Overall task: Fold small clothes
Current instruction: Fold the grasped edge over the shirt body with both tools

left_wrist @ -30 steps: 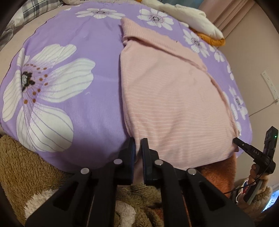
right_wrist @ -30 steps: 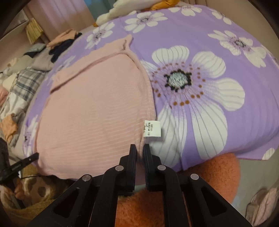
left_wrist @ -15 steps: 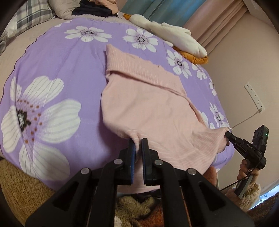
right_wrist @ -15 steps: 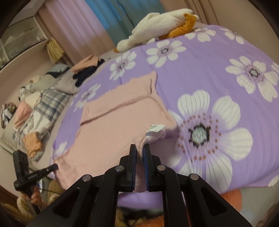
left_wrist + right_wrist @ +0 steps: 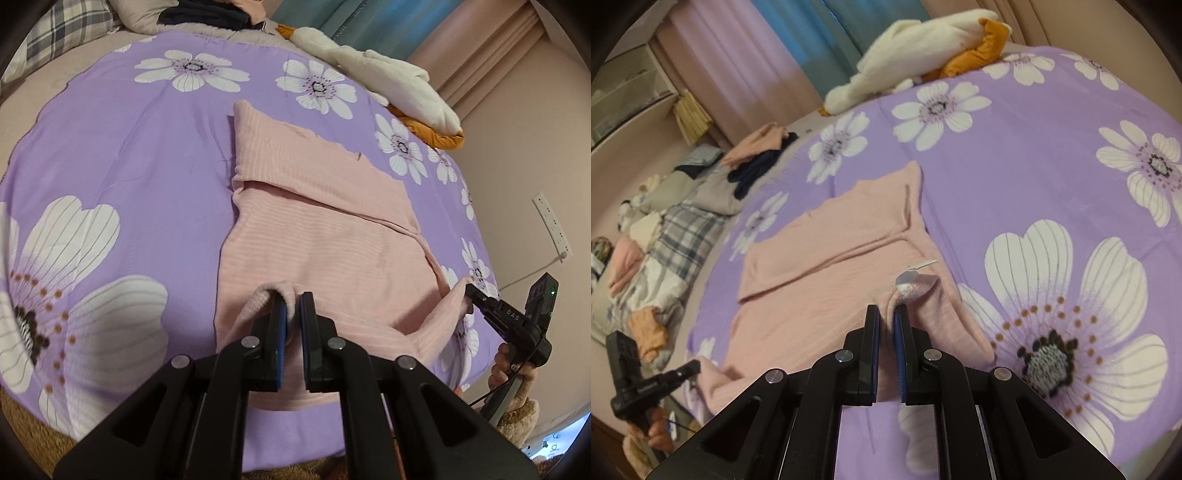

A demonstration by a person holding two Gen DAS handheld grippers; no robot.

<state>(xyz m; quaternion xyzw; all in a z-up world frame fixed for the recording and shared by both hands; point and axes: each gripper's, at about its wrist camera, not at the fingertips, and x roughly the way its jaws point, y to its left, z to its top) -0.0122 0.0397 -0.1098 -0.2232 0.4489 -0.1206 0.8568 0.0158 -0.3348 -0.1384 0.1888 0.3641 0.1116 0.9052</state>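
Note:
A pink striped garment [image 5: 325, 221] lies on the purple flowered bedspread [image 5: 122, 158], its sleeves folded across the far part. My left gripper [image 5: 292, 301] is shut on the near left hem corner, lifted over the body. My right gripper [image 5: 885, 314] is shut on the near right hem corner, next to a white care label [image 5: 907, 277]. The garment [image 5: 827, 280] shows in the right wrist view with its near edge raised. The right gripper also shows in the left wrist view [image 5: 474, 291], and the left one in the right wrist view [image 5: 690, 367].
A white and orange plush toy [image 5: 391, 74] lies at the far edge of the bed [image 5: 923, 48]. Loose clothes [image 5: 757, 155] and a plaid blanket [image 5: 683, 232] lie to the left. A wall socket [image 5: 552, 225] is on the right wall.
Both grippers have lifted the hem corners and carried them forward over the garment's body. The near part of the garment now hangs raised between them.

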